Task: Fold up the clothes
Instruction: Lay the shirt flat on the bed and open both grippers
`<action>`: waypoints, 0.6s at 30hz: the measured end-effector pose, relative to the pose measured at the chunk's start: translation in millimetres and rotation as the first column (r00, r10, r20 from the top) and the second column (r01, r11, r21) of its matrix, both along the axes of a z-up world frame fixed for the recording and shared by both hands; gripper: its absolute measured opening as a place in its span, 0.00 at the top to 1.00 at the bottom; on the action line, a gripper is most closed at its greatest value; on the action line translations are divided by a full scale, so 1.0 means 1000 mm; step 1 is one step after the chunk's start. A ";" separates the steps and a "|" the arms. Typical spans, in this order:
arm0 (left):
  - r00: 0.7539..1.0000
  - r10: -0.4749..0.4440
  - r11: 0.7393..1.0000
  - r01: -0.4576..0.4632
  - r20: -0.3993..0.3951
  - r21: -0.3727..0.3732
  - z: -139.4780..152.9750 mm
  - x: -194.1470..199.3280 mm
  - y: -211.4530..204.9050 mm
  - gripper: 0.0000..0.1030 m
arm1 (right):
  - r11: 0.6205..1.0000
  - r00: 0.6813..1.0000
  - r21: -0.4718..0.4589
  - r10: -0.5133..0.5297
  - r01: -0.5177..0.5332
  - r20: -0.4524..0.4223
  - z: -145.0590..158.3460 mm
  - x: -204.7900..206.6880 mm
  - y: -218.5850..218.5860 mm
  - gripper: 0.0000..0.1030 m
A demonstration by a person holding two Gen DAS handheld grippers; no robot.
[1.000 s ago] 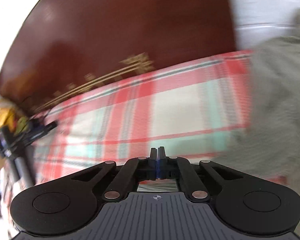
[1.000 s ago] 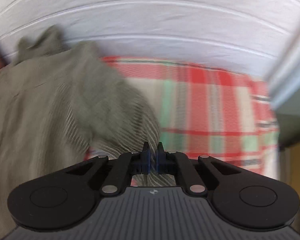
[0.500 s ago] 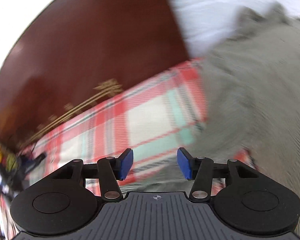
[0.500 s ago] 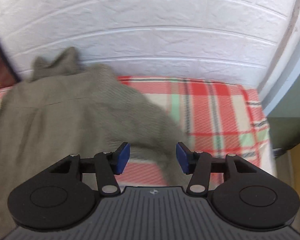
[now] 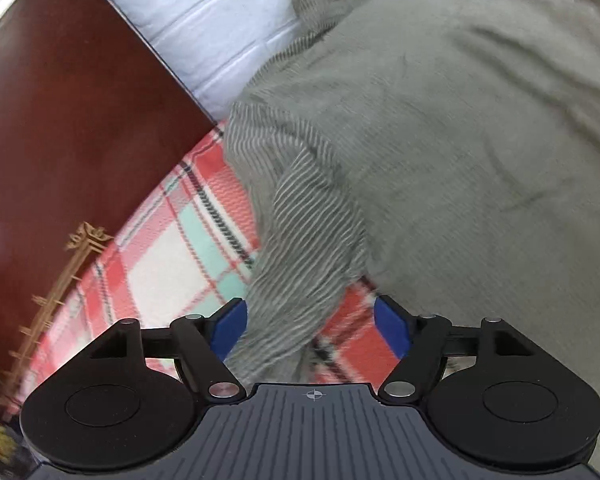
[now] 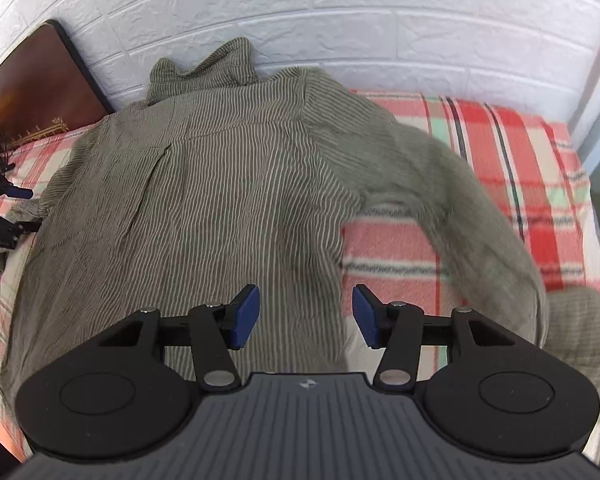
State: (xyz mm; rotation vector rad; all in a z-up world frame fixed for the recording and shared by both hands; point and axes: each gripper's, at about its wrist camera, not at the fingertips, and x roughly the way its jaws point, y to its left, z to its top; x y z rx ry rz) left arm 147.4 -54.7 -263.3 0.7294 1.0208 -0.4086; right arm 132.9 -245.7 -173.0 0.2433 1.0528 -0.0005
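Observation:
A grey-green striped shirt (image 6: 220, 184) lies spread on the plaid blanket (image 6: 500, 152), its collar (image 6: 204, 68) against the wall. One sleeve (image 5: 300, 260) runs down between the blue pads of my left gripper (image 5: 310, 326). Its jaws are opening and do not press on the sleeve. My right gripper (image 6: 305, 316) hovers open over the shirt's lower body, holding nothing. The other sleeve (image 6: 480, 216) trails out to the right, blurred. In the right wrist view the left gripper (image 6: 18, 212) shows at the far left edge beside the shirt.
A dark brown headboard (image 5: 68, 140) with gold trim stands at the left end of the bed. A white brick wall (image 6: 380, 20) runs along the far side. The blanket's right edge (image 6: 588, 200) drops off beside a grey-blue surface.
Both grippers were shut a second ago and now stand open, the sleeves let go. The left one rolled and swung toward the shirt. The right one drew back and up.

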 end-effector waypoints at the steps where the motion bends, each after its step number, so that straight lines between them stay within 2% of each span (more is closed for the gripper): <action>1: 1.000 0.004 1.000 -0.004 -0.011 0.013 -0.006 0.002 0.000 0.28 | 1.000 1.000 0.004 -0.006 0.006 -0.004 -0.001 -0.001 0.002 0.45; 2: 1.000 0.003 1.000 -0.003 -0.018 0.017 -0.010 0.004 0.001 0.30 | 1.000 1.000 0.006 -0.007 0.007 -0.007 -0.002 -0.003 0.004 0.45; 3: 1.000 0.000 1.000 0.001 -0.013 0.007 -0.012 0.004 0.002 0.42 | 1.000 1.000 0.009 -0.006 0.006 -0.009 -0.003 -0.004 0.006 0.45; 4: 1.000 0.004 1.000 -0.004 -0.014 -0.008 -0.011 0.005 0.003 0.66 | 1.000 1.000 0.010 -0.005 0.005 -0.011 -0.003 -0.005 0.008 0.45; 5: 1.000 0.024 1.000 -0.025 -0.015 -0.017 -0.009 0.007 0.005 0.86 | 1.000 1.000 0.010 -0.004 0.004 -0.012 -0.003 -0.007 0.009 0.45; 6: 0.999 0.052 0.999 -0.052 0.005 -0.011 -0.008 0.009 0.007 1.00 | 1.000 1.000 0.010 -0.005 0.005 -0.014 -0.003 -0.008 0.010 0.45; 8: 0.996 0.085 0.996 -0.083 0.028 -0.045 -0.001 0.013 0.016 1.00 | 1.000 1.000 0.011 -0.011 0.011 -0.015 -0.002 -0.010 0.011 0.45; 12: 0.980 0.124 0.991 -0.116 0.154 -0.061 0.021 0.014 0.027 1.00 | 1.000 1.000 0.010 -0.028 0.028 -0.011 0.002 -0.017 0.010 0.45; 15: 0.958 0.107 0.993 -0.114 0.267 0.010 0.026 0.017 0.023 1.00 | 0.999 0.999 0.014 -0.042 0.043 -0.014 0.003 -0.022 0.009 0.45; 18: 0.961 0.099 0.988 -0.126 0.260 0.091 0.012 0.025 0.016 1.00 | 0.998 0.998 0.015 -0.056 0.056 -0.022 0.002 -0.028 0.009 0.45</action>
